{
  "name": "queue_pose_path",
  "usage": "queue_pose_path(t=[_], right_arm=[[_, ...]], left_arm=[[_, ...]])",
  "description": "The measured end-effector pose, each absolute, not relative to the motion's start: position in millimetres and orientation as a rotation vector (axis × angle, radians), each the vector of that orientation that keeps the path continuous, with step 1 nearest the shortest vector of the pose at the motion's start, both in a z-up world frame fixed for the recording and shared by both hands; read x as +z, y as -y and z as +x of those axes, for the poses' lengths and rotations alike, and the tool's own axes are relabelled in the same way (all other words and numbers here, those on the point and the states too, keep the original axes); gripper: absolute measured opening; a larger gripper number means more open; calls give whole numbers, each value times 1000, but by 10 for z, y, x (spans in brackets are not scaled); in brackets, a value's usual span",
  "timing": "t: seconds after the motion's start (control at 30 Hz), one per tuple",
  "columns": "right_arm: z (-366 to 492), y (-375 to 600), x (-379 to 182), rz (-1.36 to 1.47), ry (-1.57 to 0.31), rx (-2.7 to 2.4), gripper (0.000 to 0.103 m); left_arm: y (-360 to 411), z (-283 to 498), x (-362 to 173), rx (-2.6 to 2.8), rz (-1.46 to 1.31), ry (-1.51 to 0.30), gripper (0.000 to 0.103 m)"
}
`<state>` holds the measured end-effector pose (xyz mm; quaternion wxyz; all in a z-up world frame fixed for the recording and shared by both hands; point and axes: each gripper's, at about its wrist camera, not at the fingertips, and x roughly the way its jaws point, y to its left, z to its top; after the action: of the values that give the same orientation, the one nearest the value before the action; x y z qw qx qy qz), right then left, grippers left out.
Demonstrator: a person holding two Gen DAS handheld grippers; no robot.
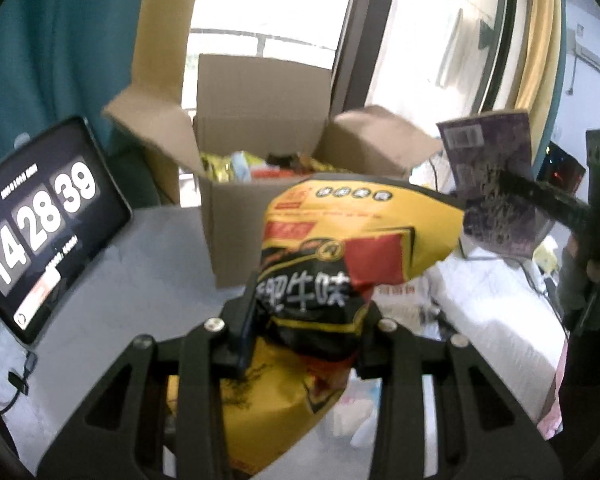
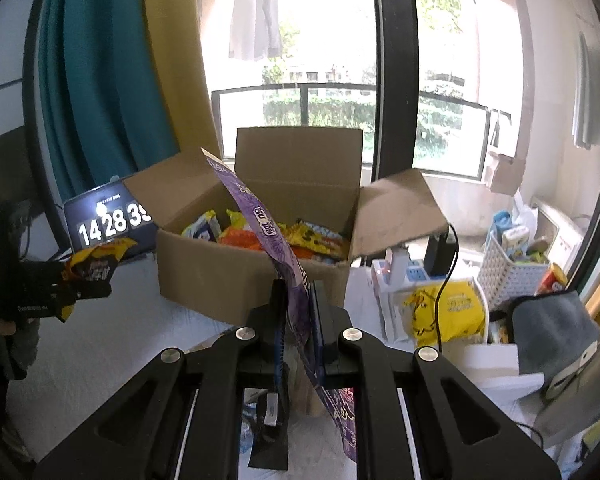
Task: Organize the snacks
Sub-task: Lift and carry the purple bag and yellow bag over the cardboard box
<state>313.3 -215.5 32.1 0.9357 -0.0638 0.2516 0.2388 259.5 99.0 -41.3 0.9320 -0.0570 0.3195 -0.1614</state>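
Note:
In the left wrist view my left gripper (image 1: 308, 308) is shut on a yellow, black and red snack bag (image 1: 352, 232), which it holds up in front of an open cardboard box (image 1: 244, 232). At the right, my right gripper (image 1: 508, 188) is shut on a flat purple snack packet (image 1: 484, 136), held beside the box's right flap. The right wrist view shows that gripper (image 2: 298, 292) pinching the purple packet (image 2: 260, 216) edge-on, before the box (image 2: 220, 272) filled with several snacks (image 2: 320, 240). The left gripper (image 2: 60, 288) with its yellow bag (image 2: 96, 264) shows at the left edge.
A tablet showing a clock (image 1: 40, 220) leans at the left of the white table (image 1: 140, 280). To the right are a white basket (image 2: 508, 272) with snacks, a yellow bag (image 2: 448, 308), a grey cloth (image 2: 552, 328) and a black cable (image 2: 452, 264). A window lies behind the box.

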Motion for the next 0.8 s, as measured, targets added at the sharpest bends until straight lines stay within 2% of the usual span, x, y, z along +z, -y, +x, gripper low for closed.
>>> queue_pose_path(t=[0.8], right_arm=[[3600,1954,594,-134,-416,525,13]], left_arm=[[-629,3268,134,-269,-134,-503,37]])
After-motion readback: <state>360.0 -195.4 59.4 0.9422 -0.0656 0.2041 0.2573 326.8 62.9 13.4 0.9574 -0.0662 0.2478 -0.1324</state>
